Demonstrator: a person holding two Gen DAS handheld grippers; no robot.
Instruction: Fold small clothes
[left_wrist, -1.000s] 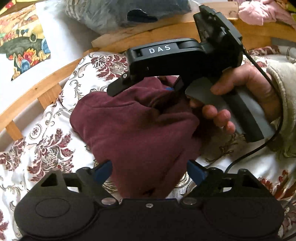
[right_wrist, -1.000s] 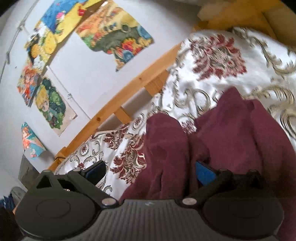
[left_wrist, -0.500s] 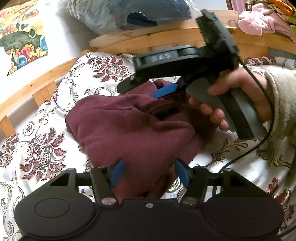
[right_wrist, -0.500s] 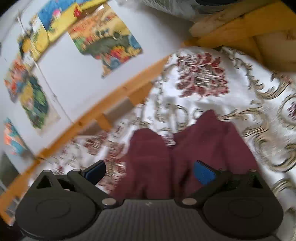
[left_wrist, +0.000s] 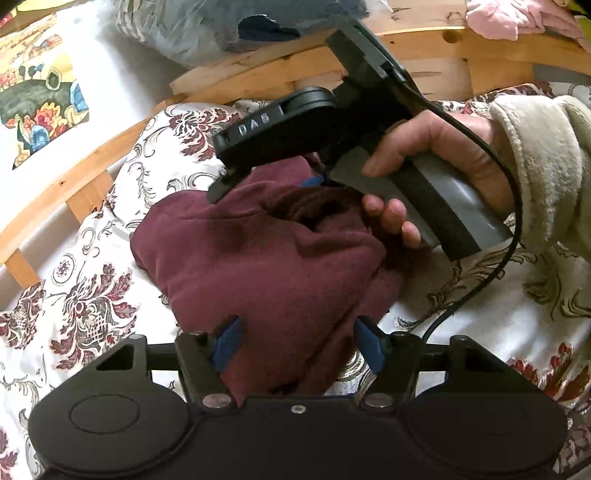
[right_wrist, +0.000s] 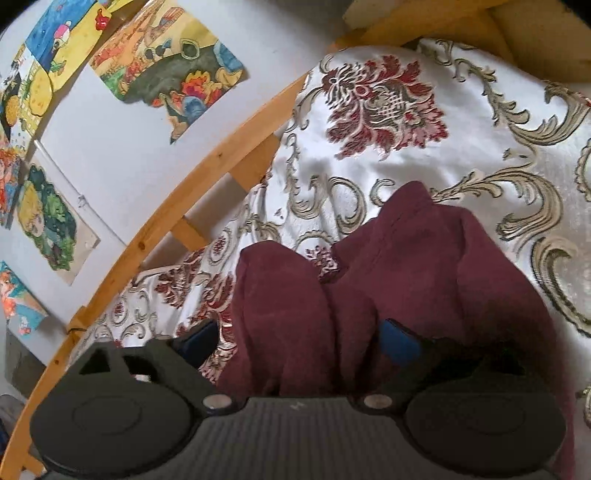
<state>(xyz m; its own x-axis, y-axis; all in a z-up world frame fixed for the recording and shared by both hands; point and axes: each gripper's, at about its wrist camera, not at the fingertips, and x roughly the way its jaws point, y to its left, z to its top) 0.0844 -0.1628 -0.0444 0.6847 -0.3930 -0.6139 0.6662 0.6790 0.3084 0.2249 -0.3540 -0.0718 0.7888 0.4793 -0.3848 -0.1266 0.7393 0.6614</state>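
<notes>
My left gripper has its jaws closing around a near fold of the cloth, pads not yet pressing as far as I can tell. My right gripper is also closing, still wide, with a ridge of the same cloth between its fingers. I judge the maroon fleece soft, light and floppy, so I'd pinch edges or corners, not the bunched middle. It lies crumpled on the bedspread, just beside the wooden rail.
</notes>
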